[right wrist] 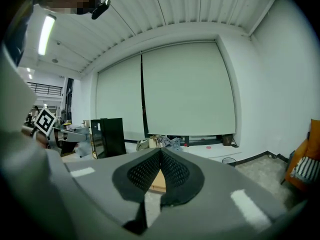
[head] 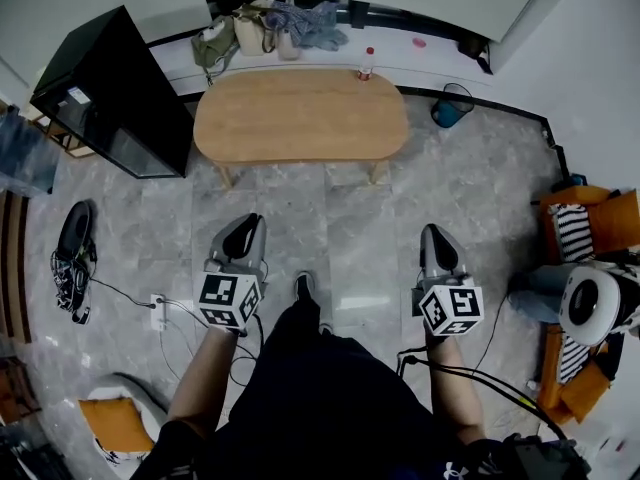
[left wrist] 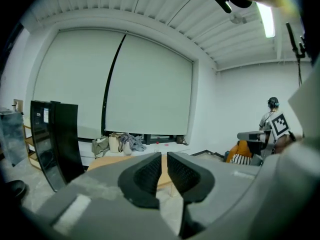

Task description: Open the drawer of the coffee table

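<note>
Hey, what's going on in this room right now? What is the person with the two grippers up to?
A person stands facing the oval wooden coffee table with a gripper in each hand. Both grippers point toward the table but are well short of it and touch nothing. The left gripper has its jaws a slit apart with nothing between them. The right gripper is shut and empty. No drawer can be seen pulled out, so the opening is not yet begun.

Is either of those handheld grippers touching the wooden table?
No: in the head view the left gripper and the right gripper both hang above the grey floor, well short of the coffee table.
</note>
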Demonstrator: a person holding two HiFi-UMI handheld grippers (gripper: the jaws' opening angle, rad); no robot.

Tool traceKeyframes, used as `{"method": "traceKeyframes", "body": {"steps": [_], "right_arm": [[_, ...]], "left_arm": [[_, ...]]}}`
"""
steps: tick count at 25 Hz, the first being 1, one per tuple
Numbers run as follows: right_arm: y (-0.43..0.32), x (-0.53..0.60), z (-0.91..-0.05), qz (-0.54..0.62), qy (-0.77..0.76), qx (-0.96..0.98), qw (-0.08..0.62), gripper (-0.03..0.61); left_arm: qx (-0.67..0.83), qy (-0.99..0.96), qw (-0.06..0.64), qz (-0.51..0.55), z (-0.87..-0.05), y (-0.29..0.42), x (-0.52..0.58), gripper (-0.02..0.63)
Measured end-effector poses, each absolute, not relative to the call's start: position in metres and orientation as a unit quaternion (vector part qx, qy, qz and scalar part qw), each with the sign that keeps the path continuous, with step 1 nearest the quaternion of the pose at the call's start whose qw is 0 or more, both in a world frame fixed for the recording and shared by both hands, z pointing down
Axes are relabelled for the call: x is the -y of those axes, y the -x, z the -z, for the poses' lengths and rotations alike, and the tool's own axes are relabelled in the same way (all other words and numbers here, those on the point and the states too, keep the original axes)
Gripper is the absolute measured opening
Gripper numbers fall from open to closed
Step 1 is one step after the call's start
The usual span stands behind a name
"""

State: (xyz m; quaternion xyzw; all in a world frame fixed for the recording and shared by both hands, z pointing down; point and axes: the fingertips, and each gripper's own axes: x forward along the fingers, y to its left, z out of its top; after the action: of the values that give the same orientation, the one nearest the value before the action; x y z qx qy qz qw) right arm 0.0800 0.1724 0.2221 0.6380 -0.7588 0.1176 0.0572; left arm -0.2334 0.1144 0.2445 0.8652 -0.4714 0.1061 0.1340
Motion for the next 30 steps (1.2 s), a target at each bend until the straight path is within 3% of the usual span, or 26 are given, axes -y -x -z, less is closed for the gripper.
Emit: {"method": "traceKeyframes", "body": {"steps": [5,14,24,30], "right_arm": [[-0.089,-0.132,-0.223,-0.125,-0.649,0.747,0.071,0.002],[-0.117,-0.079,-0.241,-0.130,-0.665,0.730,0.087,0.002],[-0.184,-0.005,-0.307,-0.161,-0.634,0.751,0.093,0.002],[-0.233,0.052,-0.369,-0.184,-0.611,0.765,0.084,0.002]], "left_arm": [[0.445,-0.878,0.146,-0.103,-0.258,0.214,-0.063,0.052],[0.383,-0.895,0.210,-0.088,-0.289,0.181,-0.007,0.182],[0.365,-0.890,0.270,-0.049,-0.333,0.128,0.053,0.190],[0.354,-0.884,0.294,-0.078,-0.387,0.077,0.077,0.196]]}}
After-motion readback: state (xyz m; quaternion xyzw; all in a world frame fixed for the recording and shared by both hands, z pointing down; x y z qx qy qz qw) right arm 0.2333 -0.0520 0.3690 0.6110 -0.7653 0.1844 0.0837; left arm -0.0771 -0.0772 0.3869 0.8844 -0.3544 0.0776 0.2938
